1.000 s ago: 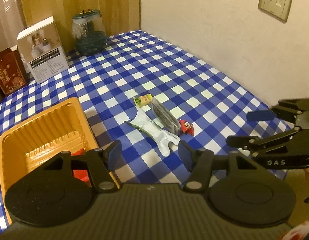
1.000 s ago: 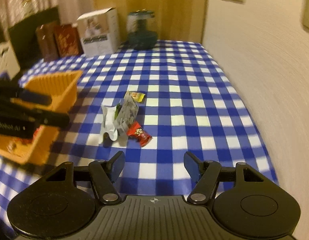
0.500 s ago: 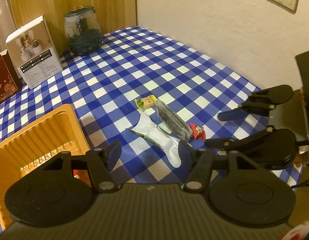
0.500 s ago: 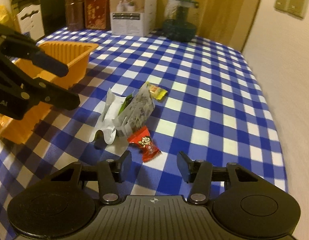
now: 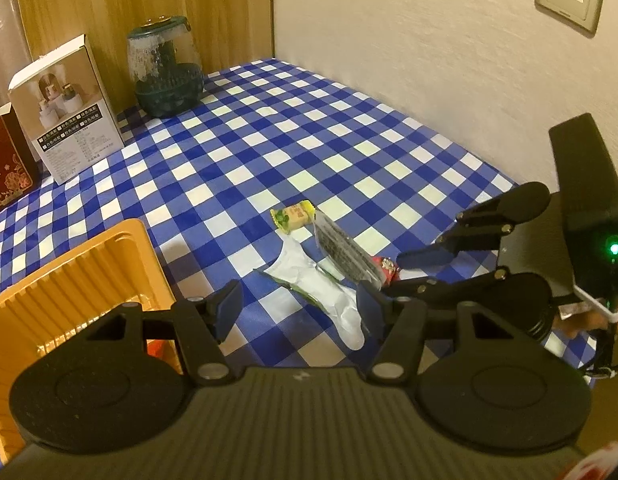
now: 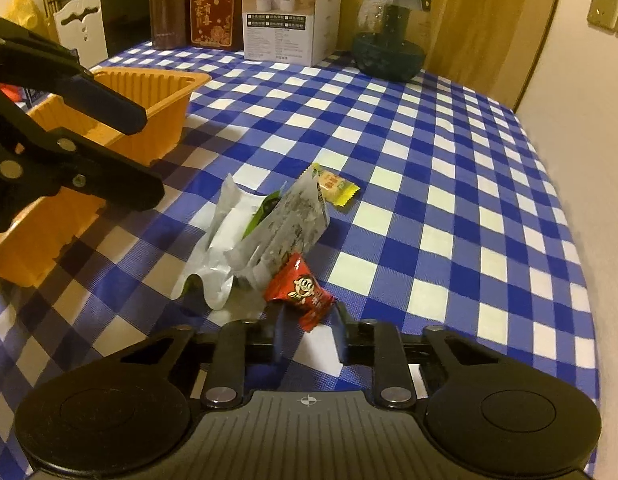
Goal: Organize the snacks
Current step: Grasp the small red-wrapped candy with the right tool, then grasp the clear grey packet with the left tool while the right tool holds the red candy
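A small pile of snacks lies on the blue checked tablecloth (image 5: 309, 128): a red candy packet (image 6: 299, 289), a grey speckled pouch (image 6: 287, 222), a white wrapper (image 6: 225, 224) and a yellow candy (image 6: 337, 187). My right gripper (image 6: 309, 338) is low over the cloth, its jaws narrowed around the red candy packet, whose near end lies between them. In the left wrist view the right gripper (image 5: 405, 274) reaches the red packet (image 5: 387, 269). My left gripper (image 5: 299, 312) is open and empty above the white wrapper (image 5: 329, 296), beside the orange tray (image 5: 77, 276).
At the back of the table stand a white box (image 5: 65, 108), a dark glass jar (image 5: 165, 68) and red boxes (image 6: 211, 10). The wall (image 5: 429, 60) runs along the table's right side. Something red lies in the orange tray (image 6: 149, 100).
My right gripper has moved forward and down to the red candy packet, and its jaws have narrowed around it. My left gripper has stayed open, drifting slightly.
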Available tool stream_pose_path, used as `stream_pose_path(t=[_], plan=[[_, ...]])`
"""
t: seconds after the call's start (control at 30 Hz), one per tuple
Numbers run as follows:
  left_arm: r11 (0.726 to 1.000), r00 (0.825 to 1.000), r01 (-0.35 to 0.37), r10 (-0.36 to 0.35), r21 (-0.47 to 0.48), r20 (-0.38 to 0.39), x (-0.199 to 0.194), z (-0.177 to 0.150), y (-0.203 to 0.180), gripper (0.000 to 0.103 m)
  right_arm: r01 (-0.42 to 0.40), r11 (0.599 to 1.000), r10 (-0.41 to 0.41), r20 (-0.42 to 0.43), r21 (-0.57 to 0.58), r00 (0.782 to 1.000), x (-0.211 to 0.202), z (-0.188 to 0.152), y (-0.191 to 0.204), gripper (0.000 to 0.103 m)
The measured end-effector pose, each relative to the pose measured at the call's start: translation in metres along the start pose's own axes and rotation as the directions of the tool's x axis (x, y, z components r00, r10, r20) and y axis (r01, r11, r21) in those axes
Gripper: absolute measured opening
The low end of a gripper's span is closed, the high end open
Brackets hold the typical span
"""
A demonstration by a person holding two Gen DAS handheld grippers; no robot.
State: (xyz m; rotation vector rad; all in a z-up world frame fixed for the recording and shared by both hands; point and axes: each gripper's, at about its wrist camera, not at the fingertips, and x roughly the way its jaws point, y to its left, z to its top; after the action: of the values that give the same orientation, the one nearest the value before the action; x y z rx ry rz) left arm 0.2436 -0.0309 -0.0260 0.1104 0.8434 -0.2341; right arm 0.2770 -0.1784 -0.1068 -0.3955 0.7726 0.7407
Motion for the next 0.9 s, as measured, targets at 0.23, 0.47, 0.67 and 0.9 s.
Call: stream_pose_path(t=[0.23, 0.47, 0.67, 0.9], plan=[[1.000, 1.000, -0.003, 0.003, -0.006, -0.010, 0.003, -0.003, 0.001, 0.059, 0.050, 0.998, -0.049, -0.029, 0.038, 0.998, -0.012, -0.007, 0.001, 0.010], [1.000, 1.000, -0.002, 0.002, -0.002, -0.007, 0.001, -0.003, 0.000, 0.059, 0.048, 0.990, -0.049, 0.000, 0.133, 0.999, -0.029, -0.007, -0.009, 0.011], [1.000, 1.000, -0.001, 0.001, -0.012, 0.003, 0.000, 0.000, 0.002, 0.059, -0.014, 0.974, 0.004, 0.041, 0.226, 0.999, -0.032, 0.001, -0.014, 0.032], [1.000, 1.000, 0.001, -0.001, -0.005, -0.001, 0.001, 0.001, 0.003, 0.060, 0.030, 0.978, -0.030, -0.004, 0.207, 1.000, -0.013, 0.007, -0.010, 0.035]])
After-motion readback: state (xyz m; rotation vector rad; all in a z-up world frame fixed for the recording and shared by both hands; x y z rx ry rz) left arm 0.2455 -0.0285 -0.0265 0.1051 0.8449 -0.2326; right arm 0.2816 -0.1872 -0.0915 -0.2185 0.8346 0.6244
